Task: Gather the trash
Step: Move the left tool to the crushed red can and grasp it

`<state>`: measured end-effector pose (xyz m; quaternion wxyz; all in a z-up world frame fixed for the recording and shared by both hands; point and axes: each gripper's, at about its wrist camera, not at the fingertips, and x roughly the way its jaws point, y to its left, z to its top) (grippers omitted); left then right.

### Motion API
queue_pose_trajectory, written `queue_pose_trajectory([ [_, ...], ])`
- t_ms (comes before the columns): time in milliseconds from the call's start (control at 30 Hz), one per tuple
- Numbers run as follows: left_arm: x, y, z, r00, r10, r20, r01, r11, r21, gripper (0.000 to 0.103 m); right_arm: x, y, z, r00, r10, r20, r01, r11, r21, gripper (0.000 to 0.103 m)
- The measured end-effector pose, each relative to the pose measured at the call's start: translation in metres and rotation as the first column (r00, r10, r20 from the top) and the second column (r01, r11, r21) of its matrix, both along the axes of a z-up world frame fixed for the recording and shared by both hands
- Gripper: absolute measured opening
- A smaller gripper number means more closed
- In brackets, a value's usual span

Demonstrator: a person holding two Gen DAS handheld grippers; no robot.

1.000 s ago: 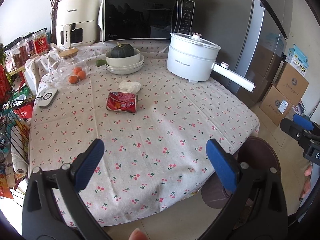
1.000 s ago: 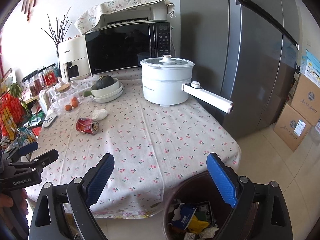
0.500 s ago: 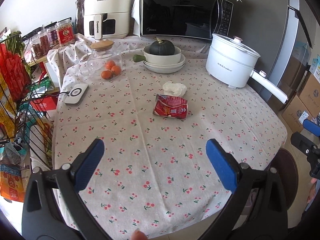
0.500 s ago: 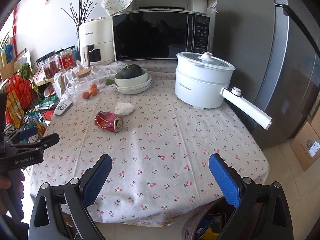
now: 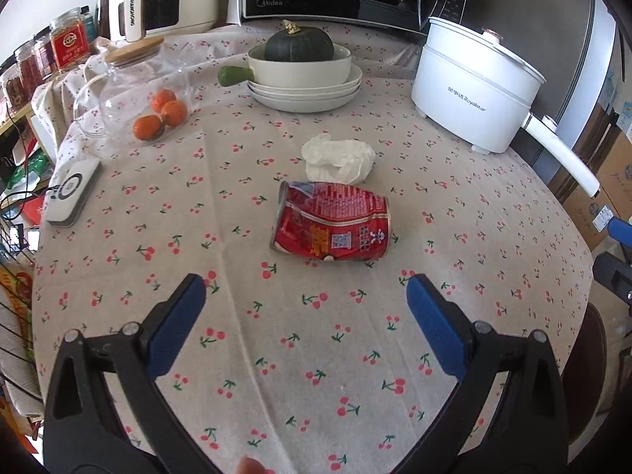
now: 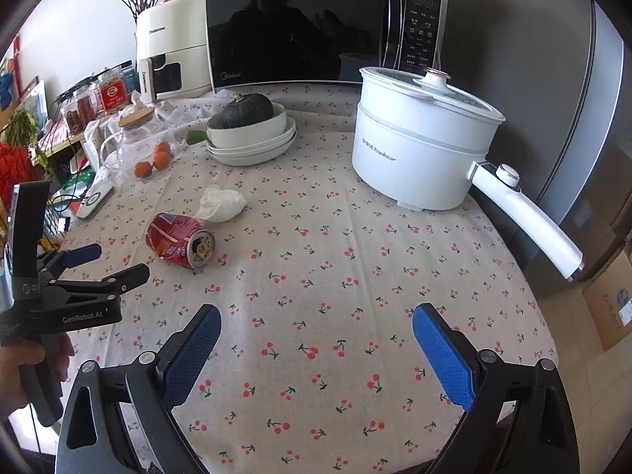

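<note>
The left claw (image 5: pixel 306 304) was held spread and empty, aimed at the crushed red can (image 5: pixel 331 225) lying beside the crumpled tissue (image 5: pixel 339 158) mid-table (image 5: pixel 493 276). The approach step was judged underway; descent and closing around the can would be required. The right claw (image 6: pixel 316 335) was likewise spread, empty.

A: What stands at the back of the worktop (image 5: pixel 493 316)?
B: A microwave (image 6: pixel 316 27) and beside it a cream fryer (image 6: pixel 170 55).
A: And in front of those?
B: A white pot (image 6: pixel 418 150), its handle (image 6: pixel 525 221) pointing over the edge; a squash (image 5: pixel 298 45) in a bowl (image 5: pixel 300 69) on stacked plates (image 5: pixel 306 96); a glass jug (image 5: pixel 134 87) with oranges (image 5: pixel 162 116) inside; a remote (image 5: pixel 73 191) near the left edge.
</note>
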<state>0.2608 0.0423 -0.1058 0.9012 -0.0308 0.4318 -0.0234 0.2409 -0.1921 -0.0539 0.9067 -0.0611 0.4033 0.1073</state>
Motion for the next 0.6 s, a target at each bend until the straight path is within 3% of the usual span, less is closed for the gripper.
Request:
queue_pose_trajectory([
  [300, 0.04, -0.019, -0.023, 1.0, 0.005, 0.0, -0.005, 1.0, 0.002, 0.101, 0.031, -0.022, -0.028, 0.997, -0.051, -0.062, 0.051, 0.999, -0.013, 0.099],
  [367, 0.042, -0.015, -0.024, 1.0, 0.007, 0.008, -0.007, 1.0, -0.026, 0.089, 0.037, -0.025, -0.031, 0.995, -0.063, -0.073, 0.063, 0.998, -0.007, 0.099],
  [433, 0.041, -0.011, -0.021, 1.0, -0.006, 0.013, 0.007, 0.999, -0.045, 0.086, 0.044, -0.027, -0.034, 0.993, -0.074, -0.087, 0.076, 0.997, 0.011, 0.099],
  [600, 0.026, 0.006, -0.005, 0.999, -0.031, 0.044, 0.03, 0.999, 0.018, 0.086, 0.072, -0.007, -0.041, 0.994, -0.069, -0.088, 0.072, 0.997, 0.029, 0.099],
])
